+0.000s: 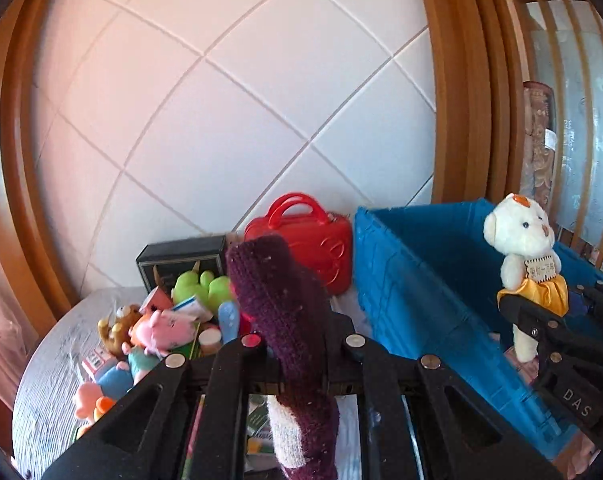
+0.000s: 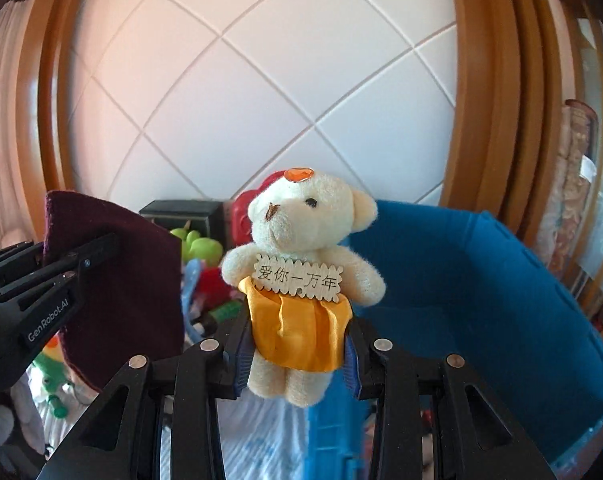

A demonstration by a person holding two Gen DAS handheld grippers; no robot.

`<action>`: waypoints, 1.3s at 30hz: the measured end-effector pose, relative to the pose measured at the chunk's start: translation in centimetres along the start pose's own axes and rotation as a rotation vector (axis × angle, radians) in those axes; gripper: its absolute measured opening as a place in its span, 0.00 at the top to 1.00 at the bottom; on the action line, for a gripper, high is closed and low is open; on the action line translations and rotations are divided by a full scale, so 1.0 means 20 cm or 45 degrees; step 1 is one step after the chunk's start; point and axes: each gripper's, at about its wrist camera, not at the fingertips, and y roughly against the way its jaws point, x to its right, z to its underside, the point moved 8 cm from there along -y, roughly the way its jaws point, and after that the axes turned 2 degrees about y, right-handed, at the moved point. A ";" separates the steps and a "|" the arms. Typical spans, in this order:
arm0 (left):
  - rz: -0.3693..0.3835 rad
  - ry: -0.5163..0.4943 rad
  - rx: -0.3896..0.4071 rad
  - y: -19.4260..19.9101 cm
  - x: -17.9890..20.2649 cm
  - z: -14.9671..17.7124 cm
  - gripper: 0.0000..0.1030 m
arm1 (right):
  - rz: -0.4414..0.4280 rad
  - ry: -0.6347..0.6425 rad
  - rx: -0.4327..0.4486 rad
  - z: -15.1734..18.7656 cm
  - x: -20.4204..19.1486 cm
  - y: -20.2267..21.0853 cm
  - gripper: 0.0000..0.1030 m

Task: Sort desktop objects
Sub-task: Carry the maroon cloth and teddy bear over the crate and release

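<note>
Sock (image 1: 279, 292) hides left claw's (image 1: 301, 346) tips.

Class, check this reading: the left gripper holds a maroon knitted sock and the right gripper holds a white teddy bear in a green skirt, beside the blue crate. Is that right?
One detail is wrong: the teddy bear's skirt is yellow, not green, as the right wrist view shows. The rest stands: left gripper holds the maroon knitted sock, right gripper the bear, beside the blue crate.

Bright warm daylight, fisheye-bent edges
</note>
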 end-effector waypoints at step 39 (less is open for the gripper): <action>0.228 -0.135 -0.178 0.05 1.11 0.28 0.22 | 0.354 -0.087 -0.217 0.49 1.27 0.05 0.49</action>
